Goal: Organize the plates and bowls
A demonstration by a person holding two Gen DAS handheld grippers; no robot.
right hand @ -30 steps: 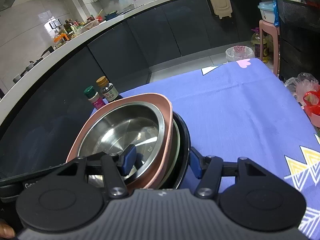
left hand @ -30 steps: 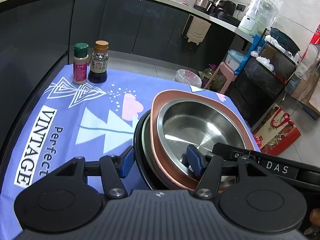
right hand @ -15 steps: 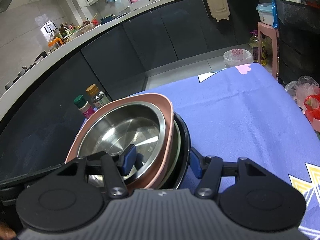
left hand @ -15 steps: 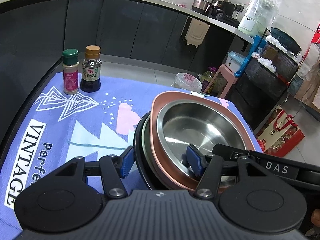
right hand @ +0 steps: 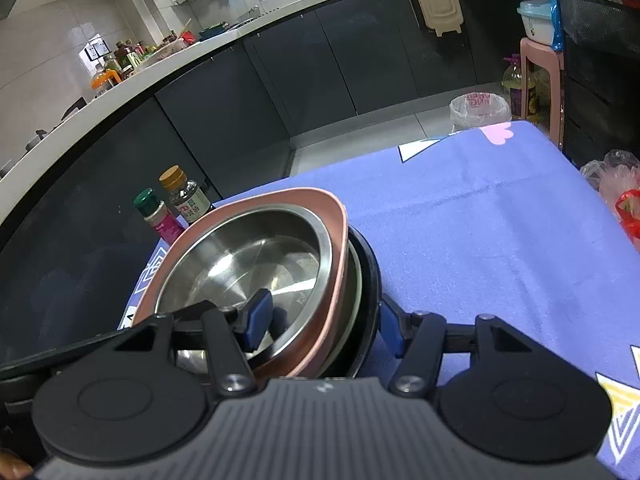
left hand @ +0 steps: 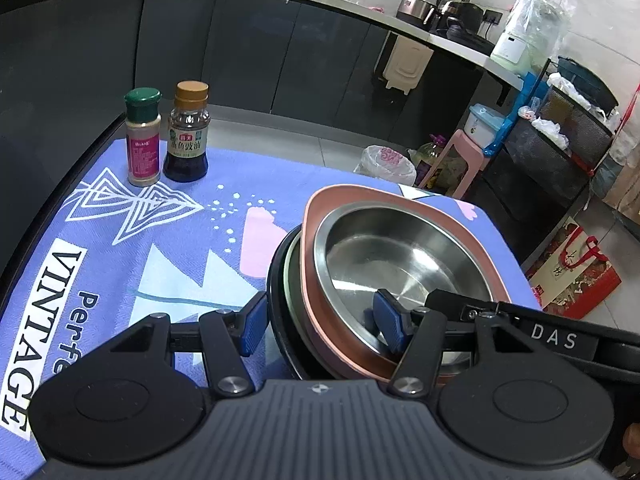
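A stack of dishes hangs over the purple tablecloth [left hand: 120,260]. It is a steel bowl [left hand: 400,256] inside a pink square bowl [left hand: 320,208], on a green plate [left hand: 290,280] and a black plate [left hand: 276,280]. My left gripper [left hand: 320,326] is shut on the stack's left rim, with one pad outside the black plate and one inside the steel bowl. My right gripper [right hand: 324,324] is shut on the opposite rim of the steel bowl [right hand: 248,256], pink bowl [right hand: 280,196] and black plate [right hand: 370,272]. Its black body [left hand: 552,336] shows in the left wrist view.
A green-capped spice bottle [left hand: 143,136] and a brown-capped sauce bottle [left hand: 188,132] stand at the table's far left corner. Past the far edge are a lined bin [left hand: 386,160], a pink stool [left hand: 460,156], a black rack [left hand: 560,136] and a red bag [left hand: 572,276] on the floor.
Both grippers have carried the stack together across the table and a little lower. The cloth pattern and bottles have shifted in view. The grip on the stack looks the same.
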